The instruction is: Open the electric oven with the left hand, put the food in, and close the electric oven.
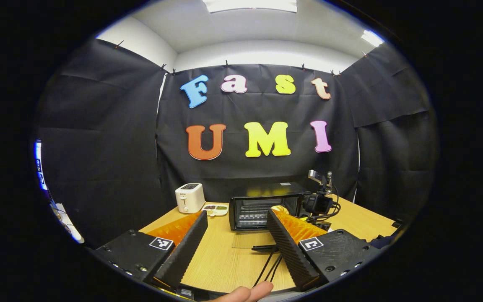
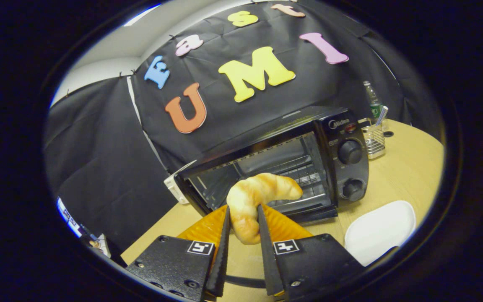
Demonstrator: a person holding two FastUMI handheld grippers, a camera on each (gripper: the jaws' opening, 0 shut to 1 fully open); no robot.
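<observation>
- Carrying the croissant (image 2: 258, 197) toward the open oven (image 2: 283, 163), we judge the step in hand to be the loading: the door (image 1: 253, 240) lies folded down on the table (image 1: 224, 260), and the rack (image 2: 296, 176) inside is bare.
- We would keep the right claw (image 2: 243, 222) level, go in above the door, and set the pastry on the rack before letting go, clear of the side wall.
- The right claw pinches the croissant near its lower end, both fingers pressing its sides.
- The left claw (image 1: 235, 239) hangs spread wide with nothing in it, well back from the oven.
- The croissant is golden, curved and glossy; it seems soft, though we cannot tell how firmly it sits.
- A white plate (image 2: 380, 230) lies just beside the oven.
</observation>
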